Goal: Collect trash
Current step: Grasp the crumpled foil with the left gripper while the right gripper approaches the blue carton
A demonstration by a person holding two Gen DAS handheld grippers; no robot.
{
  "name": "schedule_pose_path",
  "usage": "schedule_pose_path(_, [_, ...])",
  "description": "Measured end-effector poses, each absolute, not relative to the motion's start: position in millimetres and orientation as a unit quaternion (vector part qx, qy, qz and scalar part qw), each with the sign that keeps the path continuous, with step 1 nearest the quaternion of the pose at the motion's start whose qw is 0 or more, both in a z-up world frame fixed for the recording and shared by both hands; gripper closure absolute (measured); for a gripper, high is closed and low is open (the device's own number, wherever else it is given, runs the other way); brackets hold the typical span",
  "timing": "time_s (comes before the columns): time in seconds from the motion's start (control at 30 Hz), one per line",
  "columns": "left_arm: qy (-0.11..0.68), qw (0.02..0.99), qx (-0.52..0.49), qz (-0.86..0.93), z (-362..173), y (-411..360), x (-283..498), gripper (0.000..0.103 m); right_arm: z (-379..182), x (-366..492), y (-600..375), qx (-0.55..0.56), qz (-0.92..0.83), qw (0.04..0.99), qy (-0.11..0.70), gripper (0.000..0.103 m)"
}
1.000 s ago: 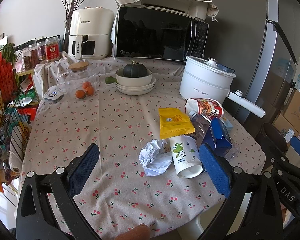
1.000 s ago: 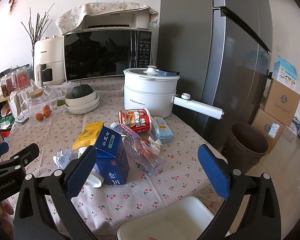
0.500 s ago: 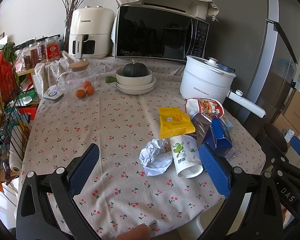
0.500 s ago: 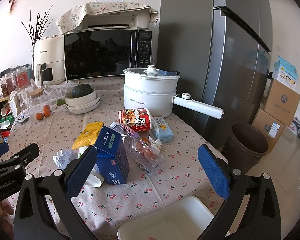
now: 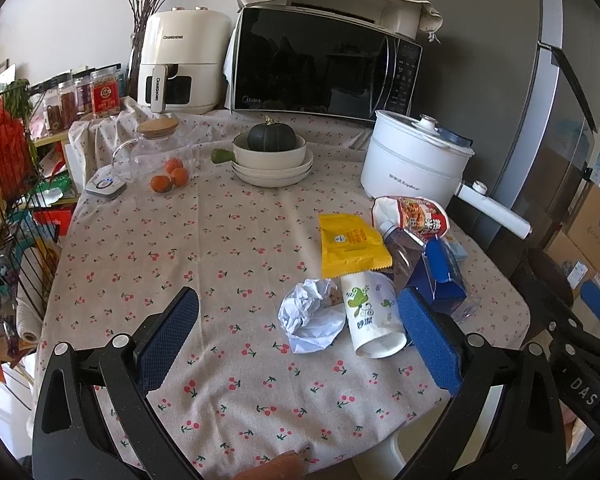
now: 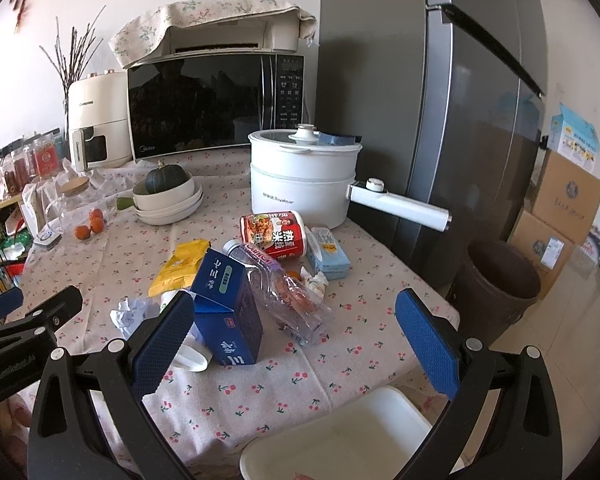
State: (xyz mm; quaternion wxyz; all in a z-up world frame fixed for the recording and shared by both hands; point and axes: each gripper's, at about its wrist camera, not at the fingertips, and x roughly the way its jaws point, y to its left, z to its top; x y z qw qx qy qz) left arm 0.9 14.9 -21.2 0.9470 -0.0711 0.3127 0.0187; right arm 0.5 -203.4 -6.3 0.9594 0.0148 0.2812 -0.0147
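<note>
Hovering left claw (image 5: 298,344) gaped empty over crumpled paper (image 5: 310,320) beside paper cup (image 5: 374,320) on tabletop (image 5: 204,248) | right claw (image 6: 294,342) spread empty near blue carton (image 6: 226,308), crushed bottle (image 6: 288,292), bin (image 6: 500,280) beyond edge | best: straddle paper alone, pinch low.

The paper cup (image 6: 188,354) hides behind the blue carton (image 6: 226,312) (only its rim shows); jar labels (image 5: 106,98) unreadable.
</note>
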Motion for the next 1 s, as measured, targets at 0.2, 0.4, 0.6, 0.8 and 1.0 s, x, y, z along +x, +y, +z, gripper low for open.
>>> schedule_pose_path(0.2, [0.297, 0.949, -0.102, 0.018, 5.4, 27.9, 14.8, 0.007, 9.6, -2.6, -225.3, 0.017, 0.004, 0.954, 0.3, 0.005])
schedule_pose_path(0.4, [0.382, 0.919, -0.083, -0.052, -3.5, 21.1, 61.4, 0.007, 7.4, 9.2, -257.7, 0.072, 0.013, 0.944, 0.321, 0.005])
schedule_pose_path(0.6, [0.507, 0.862, -0.006, -0.007, -73.1, 15.6, 95.6, 0.007, -23.5, 22.8, -269.9, 0.086, 0.032, 0.922, 0.376, 0.005])
schedule_pose_path(0.8, [0.526, 0.847, -0.072, -0.02, -94.0, 18.7, 109.1, 0.01, -32.3, 26.7, -276.7, 0.116, 0.047, 0.916, 0.382, 0.005])
schedule_pose_path(1.0, [0.529, 0.843, -0.095, -0.032, -105.9, 17.0, 115.6, 0.052, -44.1, 32.5, -265.1, 0.113, 0.058, 0.911, 0.392, 0.005])
